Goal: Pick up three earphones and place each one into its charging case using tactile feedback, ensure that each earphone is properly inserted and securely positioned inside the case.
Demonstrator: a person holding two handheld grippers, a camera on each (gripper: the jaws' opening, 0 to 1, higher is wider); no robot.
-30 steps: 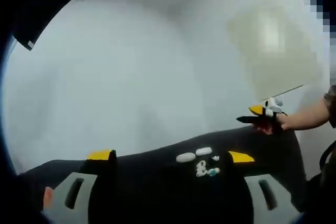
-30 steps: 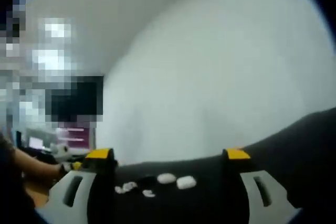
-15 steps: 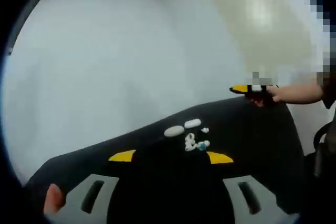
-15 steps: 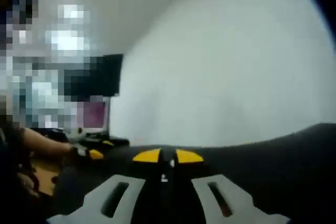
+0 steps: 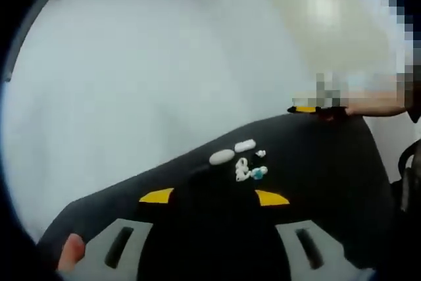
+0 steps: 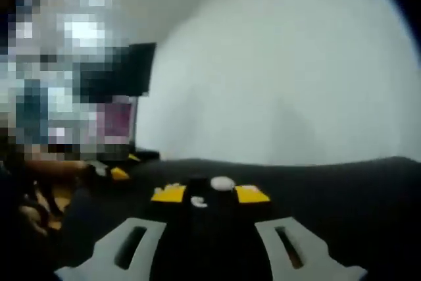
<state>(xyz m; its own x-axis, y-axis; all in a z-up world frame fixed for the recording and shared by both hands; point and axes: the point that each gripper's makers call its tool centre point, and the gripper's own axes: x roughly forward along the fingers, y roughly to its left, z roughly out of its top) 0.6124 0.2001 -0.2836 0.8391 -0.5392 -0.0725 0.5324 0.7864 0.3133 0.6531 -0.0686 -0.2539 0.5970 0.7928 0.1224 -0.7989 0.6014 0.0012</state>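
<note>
earphones [image 5: 248, 170] lie on black table [image 5: 329, 162] beyond left claw [image 5: 214, 197].

The right gripper [image 6: 210, 194] jaws have reopened partway after closing.

Right gripper view: tongs [image 6: 209, 193] low in frame, yellow-tipped jaws part open with a moderate gap, nothing held. Black worktop [image 6: 342, 189] below. One white case [image 6: 222, 183] lies just beyond the jaw tips; a small white earphone [image 6: 197, 201] sits between the tips, on the worktop. Pale wall behind. Dark monitor [image 6: 131, 77] at left. View blurred; finer detail unreadable.
</note>
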